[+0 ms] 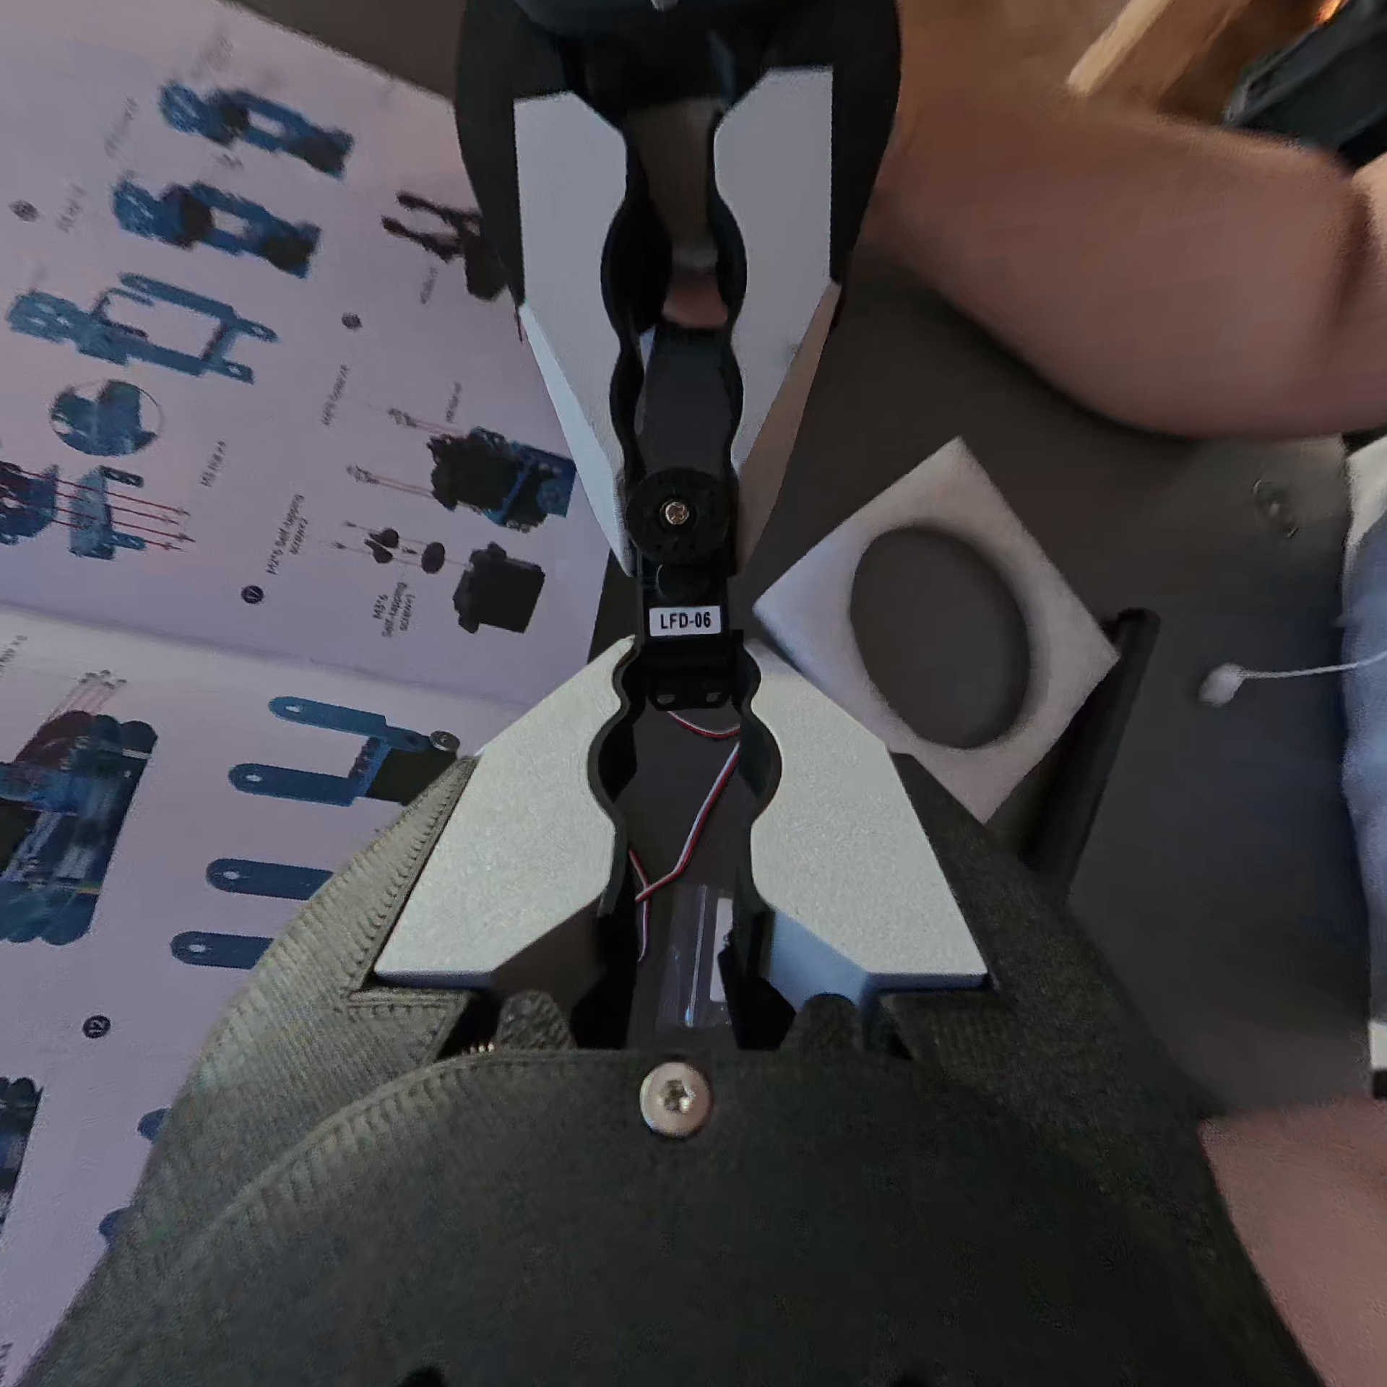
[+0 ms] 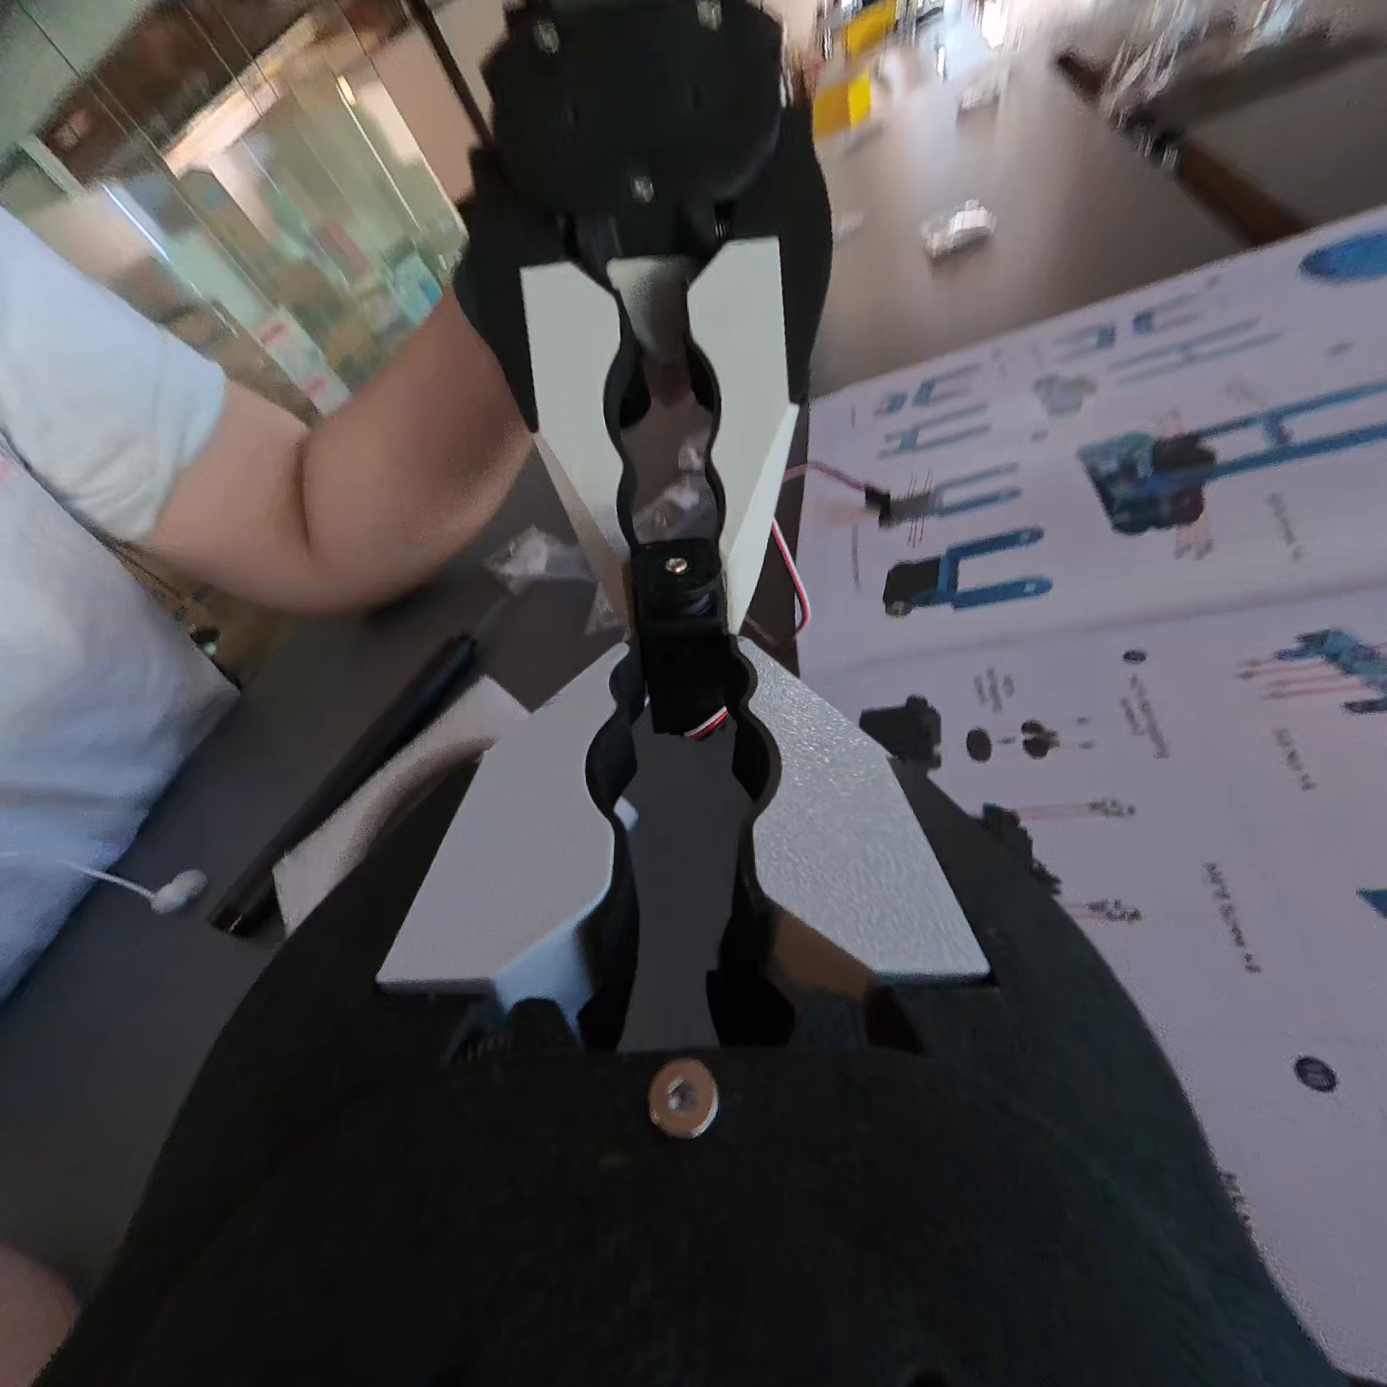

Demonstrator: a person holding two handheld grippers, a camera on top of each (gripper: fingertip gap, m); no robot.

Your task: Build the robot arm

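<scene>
Left wrist view: my left gripper [image 1: 684,668] and right gripper [image 1: 679,525] both clamp a black, white-labelled servo [image 1: 681,600] at centre frame.

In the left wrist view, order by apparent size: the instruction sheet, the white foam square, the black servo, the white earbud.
1. instruction sheet
2. white foam square
3. black servo, nearer the camera, so unsure against the foam
4. white earbud
</scene>
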